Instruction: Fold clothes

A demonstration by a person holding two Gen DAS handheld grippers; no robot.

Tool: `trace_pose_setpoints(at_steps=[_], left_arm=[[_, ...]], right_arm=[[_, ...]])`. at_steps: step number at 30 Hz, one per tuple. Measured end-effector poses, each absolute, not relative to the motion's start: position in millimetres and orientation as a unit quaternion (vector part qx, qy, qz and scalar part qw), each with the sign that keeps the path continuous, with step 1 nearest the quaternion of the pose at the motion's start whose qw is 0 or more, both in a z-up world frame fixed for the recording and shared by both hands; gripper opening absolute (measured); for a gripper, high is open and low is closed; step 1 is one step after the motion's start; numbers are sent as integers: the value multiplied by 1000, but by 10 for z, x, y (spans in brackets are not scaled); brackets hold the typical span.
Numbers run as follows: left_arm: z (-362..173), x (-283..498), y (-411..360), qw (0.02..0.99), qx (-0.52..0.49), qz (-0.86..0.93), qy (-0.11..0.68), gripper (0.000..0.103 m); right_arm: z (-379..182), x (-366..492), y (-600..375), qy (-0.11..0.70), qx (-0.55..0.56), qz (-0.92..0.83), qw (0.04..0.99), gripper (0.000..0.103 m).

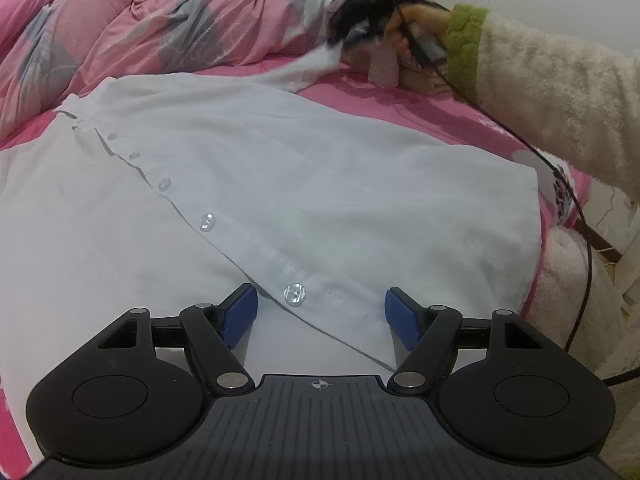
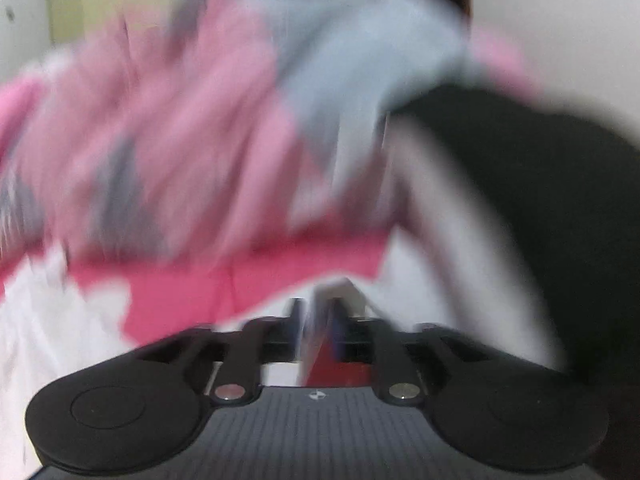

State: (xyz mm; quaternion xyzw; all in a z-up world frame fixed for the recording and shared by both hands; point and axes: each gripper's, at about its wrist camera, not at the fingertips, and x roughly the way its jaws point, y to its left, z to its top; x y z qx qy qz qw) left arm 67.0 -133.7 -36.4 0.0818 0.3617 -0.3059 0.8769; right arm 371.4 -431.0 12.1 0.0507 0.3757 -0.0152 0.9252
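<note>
A white button-up shirt lies spread front-up on the pink bed sheet, its button placket running diagonally toward me. My left gripper hovers low over the shirt's near hem, open, its blue pads either side of the lowest button with nothing pinched. At the far side, a hand in a cream sleeve holds my right gripper, and the shirt's sleeve is drawn up to it. The right wrist view is heavily blurred; the right gripper has its fingers close together with a strip of white cloth between them.
A crumpled pink and grey quilt is heaped along the far side of the bed. A black cable hangs from the right hand past the bed's right edge. A dark blurred mass fills the right of the right wrist view.
</note>
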Motion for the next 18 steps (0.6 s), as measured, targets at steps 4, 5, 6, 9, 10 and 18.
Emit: trace_pose_setpoints(at_steps=[4, 5, 6, 9, 10, 18], left_arm=[[-362, 672, -1337, 877, 80, -305, 362, 72], [-361, 673, -1337, 877, 79, -305, 362, 72], [-360, 674, -1337, 877, 79, -305, 362, 72], [-356, 681, -1328, 877, 71, -304, 364, 72], [-352, 679, -1325, 877, 68, -304, 366, 72], [-332, 697, -1300, 876, 54, -302, 373, 72]], right_arm=[[21, 3424, -4272, 428, 21, -2, 904, 56], [69, 3276, -4278, 431, 16, 8, 902, 58], [131, 3101, -4296, 433, 15, 21, 901, 59], [386, 2463, -4424, 430, 31, 46, 901, 69], [497, 2218, -4488, 422, 45, 49, 904, 71], [773, 385, -5138, 374, 293, 104, 873, 69]])
